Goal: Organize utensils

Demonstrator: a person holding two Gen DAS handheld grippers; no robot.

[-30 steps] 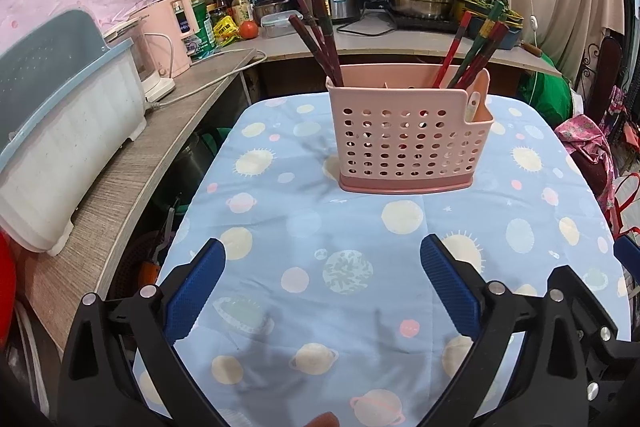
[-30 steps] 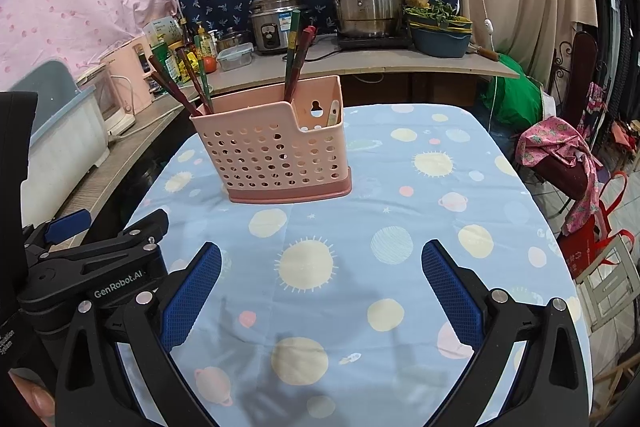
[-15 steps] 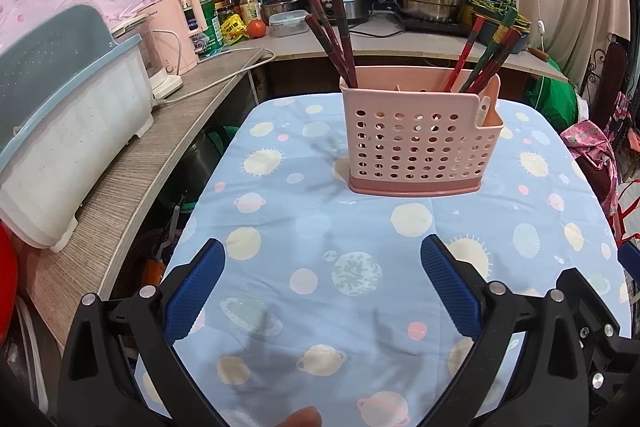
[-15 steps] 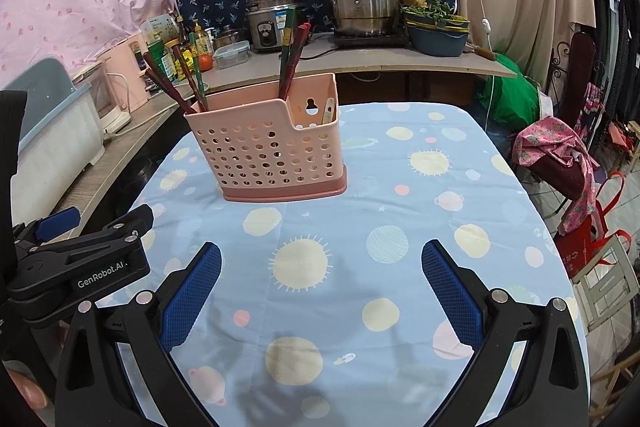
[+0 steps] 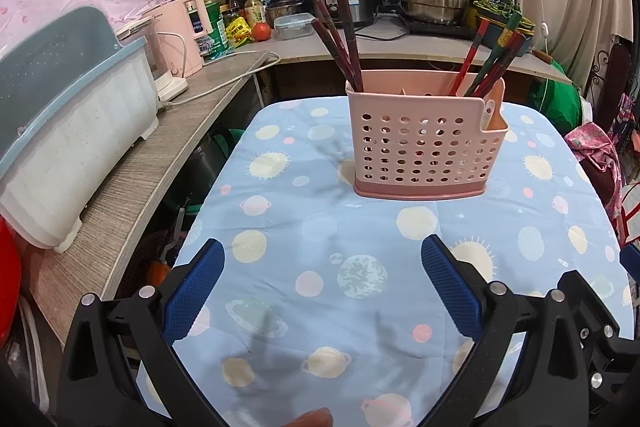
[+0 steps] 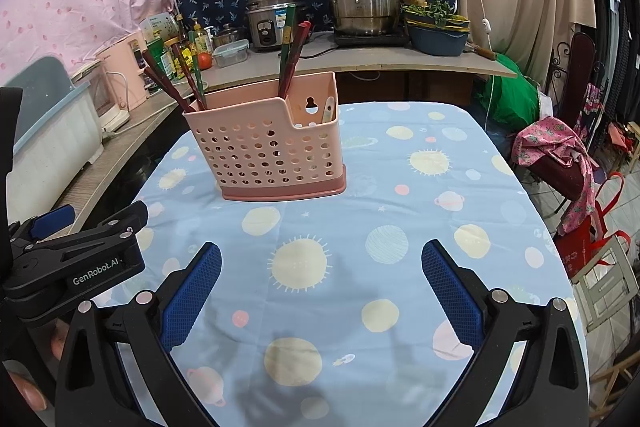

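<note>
- From the left wrist view, we see our left gripper [image 5: 322, 279] held low over the tablecloth [image 5: 280, 211], its blue fingers spread wide with nothing between them.
- Ahead of it, near the middle of the table, stands the pink holder [image 5: 424, 143], upright and well apart from the fingers.
- One bunch of dark chopsticks [image 5: 340, 43] leans out of its left end; another bunch of red and green chopsticks [image 5: 490, 63] leans out of the right end. A pale handle shows in the low corner slot, but we cannot tell what it belongs to.
- From the right wrist view, our right gripper [image 6: 320, 283] is also wide open and empty, hovering over the cloth short of the holder [image 6: 272, 147].
- The left gripper [image 6: 76, 259] shows at the lower left, beside ours.
- We see no loose utensils on the cloth in either view, so we judge the sorting looks finished or nearly so; whatever might be left lies outside what these views show.
</note>
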